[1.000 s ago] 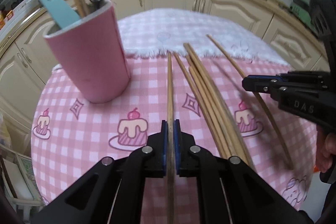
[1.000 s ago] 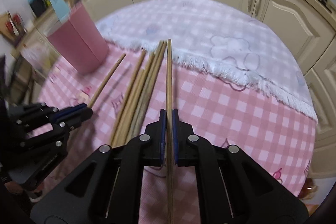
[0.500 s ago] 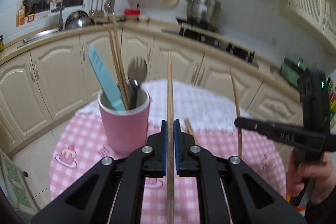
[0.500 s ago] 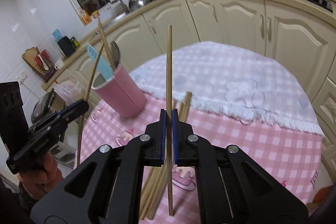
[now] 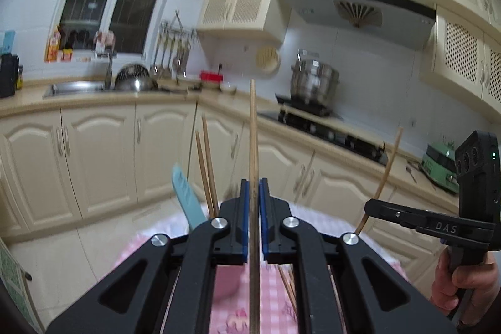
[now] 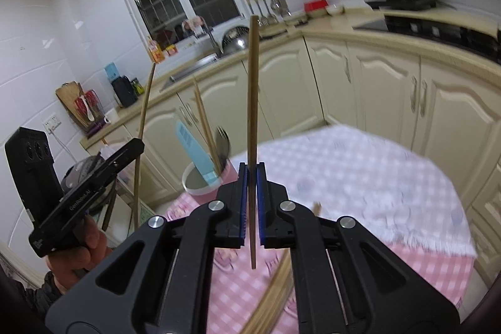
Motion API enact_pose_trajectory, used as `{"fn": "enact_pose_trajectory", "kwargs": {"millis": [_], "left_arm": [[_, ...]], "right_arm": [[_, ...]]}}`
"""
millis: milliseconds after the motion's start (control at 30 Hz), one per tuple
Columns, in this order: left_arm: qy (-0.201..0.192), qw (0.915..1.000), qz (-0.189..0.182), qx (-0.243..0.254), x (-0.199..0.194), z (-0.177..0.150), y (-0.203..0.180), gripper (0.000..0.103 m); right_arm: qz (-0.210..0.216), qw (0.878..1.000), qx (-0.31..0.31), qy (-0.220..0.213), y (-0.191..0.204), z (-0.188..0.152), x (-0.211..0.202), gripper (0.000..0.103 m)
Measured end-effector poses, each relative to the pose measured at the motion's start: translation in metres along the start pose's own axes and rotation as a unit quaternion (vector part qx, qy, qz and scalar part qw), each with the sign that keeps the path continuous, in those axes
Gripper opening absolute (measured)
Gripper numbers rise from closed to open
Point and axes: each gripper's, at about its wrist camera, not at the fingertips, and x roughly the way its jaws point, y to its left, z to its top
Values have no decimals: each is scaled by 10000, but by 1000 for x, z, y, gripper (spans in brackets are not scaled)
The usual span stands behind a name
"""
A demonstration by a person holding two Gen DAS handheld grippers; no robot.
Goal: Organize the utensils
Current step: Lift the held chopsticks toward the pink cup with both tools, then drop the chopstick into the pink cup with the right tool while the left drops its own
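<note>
one tool [image 5: 371,205] reads "das", clamping a chopstick [image 5: 388,165].

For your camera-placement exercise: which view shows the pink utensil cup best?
The right wrist view: the pink utensil cup shows its open rim, with the blue spatula and chopsticks inside. In the left wrist view the left gripper hides nearly all of it.

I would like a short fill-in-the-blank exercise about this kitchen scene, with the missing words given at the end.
1. Each gripper is shut on one wooden ____.
2. The holder cup on the table is ____ in colour.
3. The light blue spatula stands ____ the cup.
4. The left gripper and the right gripper hold their sticks nearly ____, not flat.

Missing words: chopstick; pink; inside; upright
</note>
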Motion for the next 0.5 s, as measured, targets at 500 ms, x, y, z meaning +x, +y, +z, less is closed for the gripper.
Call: {"fn": "enact_pose_trajectory", "kwargs": {"millis": [500], "left_arm": [[-1272, 9916, 242, -63, 35, 77, 13, 5]], "right_arm": [[387, 9953, -717, -520, 60, 95, 24, 6]]}}
